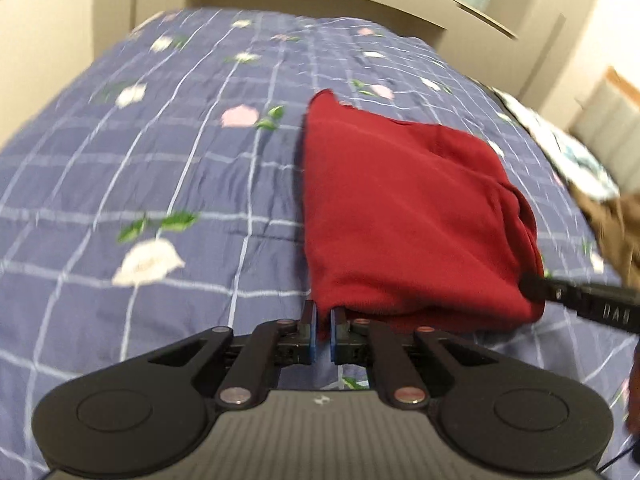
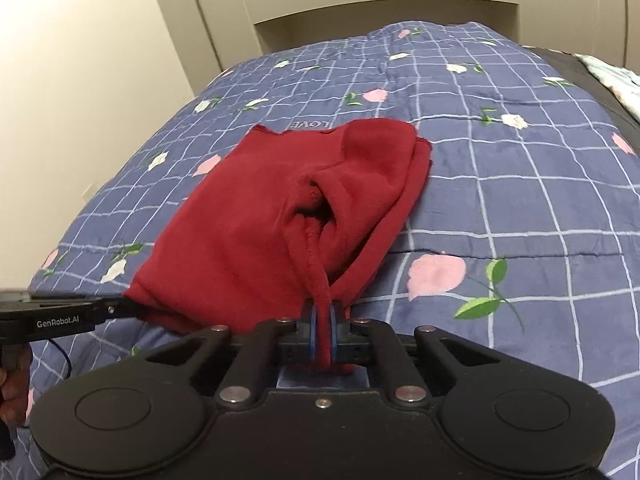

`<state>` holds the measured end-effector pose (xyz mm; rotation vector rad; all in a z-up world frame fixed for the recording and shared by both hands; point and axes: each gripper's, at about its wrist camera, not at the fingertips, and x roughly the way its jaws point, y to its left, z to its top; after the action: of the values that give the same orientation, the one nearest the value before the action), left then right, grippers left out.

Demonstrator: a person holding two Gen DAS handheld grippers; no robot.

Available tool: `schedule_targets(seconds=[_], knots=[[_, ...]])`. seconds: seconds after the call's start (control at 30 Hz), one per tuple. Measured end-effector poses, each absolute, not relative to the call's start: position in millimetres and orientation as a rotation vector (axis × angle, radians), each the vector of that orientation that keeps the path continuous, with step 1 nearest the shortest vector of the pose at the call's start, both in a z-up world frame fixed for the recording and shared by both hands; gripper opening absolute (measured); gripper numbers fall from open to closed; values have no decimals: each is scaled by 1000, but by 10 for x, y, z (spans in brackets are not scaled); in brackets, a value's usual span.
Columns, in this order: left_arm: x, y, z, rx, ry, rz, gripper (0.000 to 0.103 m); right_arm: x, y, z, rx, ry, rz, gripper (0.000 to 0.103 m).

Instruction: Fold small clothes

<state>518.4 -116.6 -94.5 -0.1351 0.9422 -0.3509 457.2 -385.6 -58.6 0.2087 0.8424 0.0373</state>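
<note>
Red garment [image 2: 256,220]: a small knit piece lying partly folded on the blue checked quilt [image 2: 500,184] with pink and white flowers, at mid-frame in the right wrist view and right of centre in the left wrist view [image 1: 404,208]. Its upper layers are bunched, with an opening visible near the middle.

Right gripper [image 2: 322,332]: at lower centre of its own view, jaws closed on a hem strip of the red garment, which runs down between the blue pads and hangs out below them. In the left wrist view its black finger enters from the right edge [image 1: 536,286], tip against the garment's lower right corner.

Left gripper [image 1: 324,334]: at lower centre of its own view, jaws drawn nearly together at the garment's lower left corner. The cloth edge sits just at the fingertips; the blurred frame does not settle whether cloth is pinched. In the right wrist view it enters from the left edge [image 2: 120,310], tip meeting the garment's near left corner.

Beige headboard [image 2: 380,4] stands across the upper frame.
</note>
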Motion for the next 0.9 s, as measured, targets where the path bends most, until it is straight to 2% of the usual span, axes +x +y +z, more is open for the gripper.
schedule_targets(seconds=[0.13, 0.23, 0.3, 0.37, 0.4, 0.43, 0.47, 0.5, 0.53, 0.6, 0.63, 0.7, 0.77, 0.9], knots=[[5228, -1071, -985, -230, 966, -338, 5, 4598, -3873, -618, 223, 840, 29, 5], [5237, -1074, -990, -200, 966, -369, 6, 4603, -3888, -631, 235, 844, 50, 8], [5238, -1099, -967, -169, 970, -401, 10, 4580, -3919, -608, 240, 844, 59, 22], [5246, -1106, -902, -138, 974, -417, 14, 4539, -3976, -514, 248, 811, 68, 43], [5246, -1101, -867, -137, 979, -419, 18, 4534, -3995, -470, 249, 796, 69, 48], [5263, -1093, -829, -135, 991, -417, 20, 4548, -4023, -418, 243, 782, 60, 60], [5278, -1096, -799, -134, 998, -409, 26, 4583, -4041, -388, 236, 775, 53, 67], [5299, -1100, -763, -136, 1001, -401, 35, 4633, -4066, -363, 230, 771, 48, 69], [5328, -1105, -733, -139, 1002, -392, 39, 4719, -4090, -340, 229, 765, 42, 74], [5415, -1127, -676, -159, 995, -372, 59, 4902, -4137, -308, 247, 735, 38, 82], [5464, -1129, -663, -173, 987, -369, 65, 5008, -4167, -312, 258, 723, 30, 88], [5540, -1129, -595, -225, 919, -375, 83, 5230, -4227, -360, 288, 721, 6, 89], [5604, -1147, -535, -225, 884, -373, 87, 5443, -4304, -454, 327, 733, -21, 89], [5739, -1179, -589, -222, 895, -355, 88, 5685, -4406, -695, 350, 788, -87, 86]])
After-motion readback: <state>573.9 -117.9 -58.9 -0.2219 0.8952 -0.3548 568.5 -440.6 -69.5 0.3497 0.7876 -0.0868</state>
